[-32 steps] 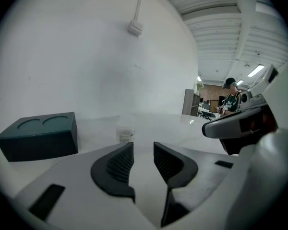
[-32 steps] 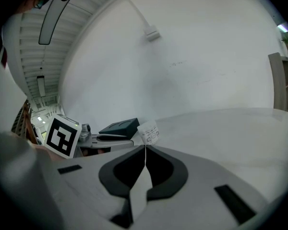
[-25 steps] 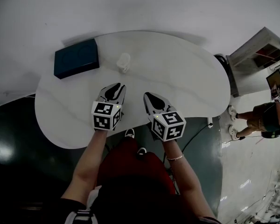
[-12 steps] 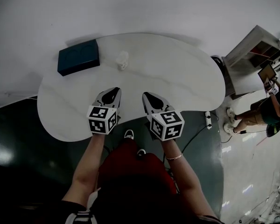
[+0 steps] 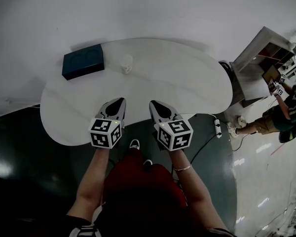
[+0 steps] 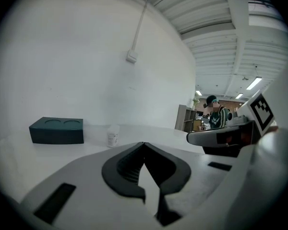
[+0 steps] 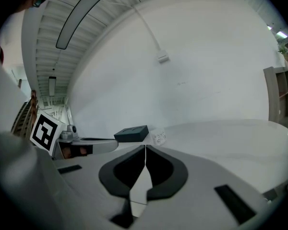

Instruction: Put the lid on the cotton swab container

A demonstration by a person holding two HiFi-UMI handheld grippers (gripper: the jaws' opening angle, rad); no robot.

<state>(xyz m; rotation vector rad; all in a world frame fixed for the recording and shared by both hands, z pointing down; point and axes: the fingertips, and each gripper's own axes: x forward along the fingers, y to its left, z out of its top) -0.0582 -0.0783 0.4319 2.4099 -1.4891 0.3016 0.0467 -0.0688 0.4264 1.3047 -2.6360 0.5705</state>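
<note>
The cotton swab container (image 5: 127, 63) is a small pale cylinder standing upright at the far side of the white table (image 5: 187, 83); it also shows in the left gripper view (image 6: 113, 136) and the right gripper view (image 7: 158, 137). Its top is too small to tell if a lid sits on it. My left gripper (image 5: 119, 100) (image 6: 143, 143) and right gripper (image 5: 152, 102) (image 7: 145, 147) hover side by side over the table's near edge, well short of the container. Both are shut with nothing between the jaws.
A dark teal box (image 5: 83, 61) (image 6: 56, 130) lies just left of the container. Right of the table stand a shelf unit (image 5: 266, 51) and a person (image 5: 286, 112), with a power strip (image 5: 217, 128) on the dark floor.
Both grippers have drawn back from the middle of the table toward its near edge. The left jaws have closed. The container stays where it was.
</note>
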